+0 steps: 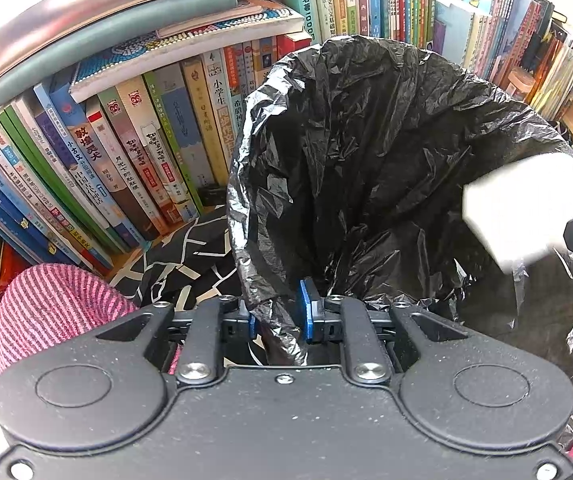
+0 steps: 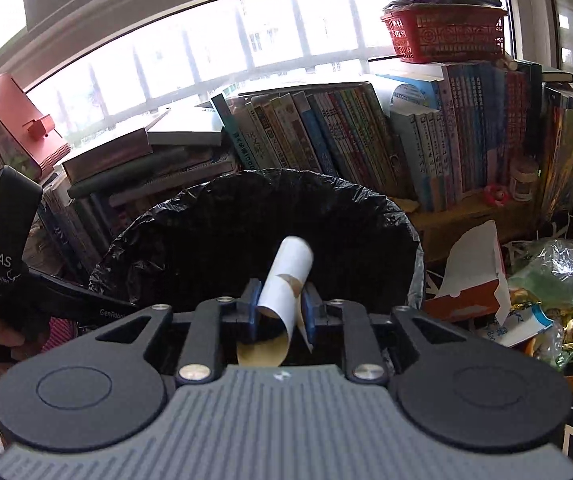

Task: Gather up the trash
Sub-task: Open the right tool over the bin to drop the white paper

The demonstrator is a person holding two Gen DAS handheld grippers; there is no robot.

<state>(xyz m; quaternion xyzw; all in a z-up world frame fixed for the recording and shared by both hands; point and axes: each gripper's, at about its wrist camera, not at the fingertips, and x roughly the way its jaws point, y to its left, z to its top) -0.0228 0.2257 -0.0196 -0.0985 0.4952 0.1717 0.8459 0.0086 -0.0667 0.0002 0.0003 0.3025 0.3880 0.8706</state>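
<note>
A black trash bag [image 1: 366,140] stands wide open in front of a row of books. My left gripper [image 1: 278,318] is shut on the near edge of its rim, with the plastic bunched between the blue pads. In the right wrist view, my right gripper [image 2: 280,310] is shut on a squashed white paper cup [image 2: 286,276] with a brown inside. It holds the cup over the near edge of the bag's mouth [image 2: 286,208]. From the left wrist view the same cup [image 1: 518,208] shows as a white blur over the right side of the opening.
More trash lies right of the bag: an orange and white carton [image 2: 470,280] and clear plastic wrappers [image 2: 554,276]. Books [image 2: 346,132] line the back, with a red basket [image 2: 442,36] on top. A pink striped cloth [image 1: 54,304] sits at the left.
</note>
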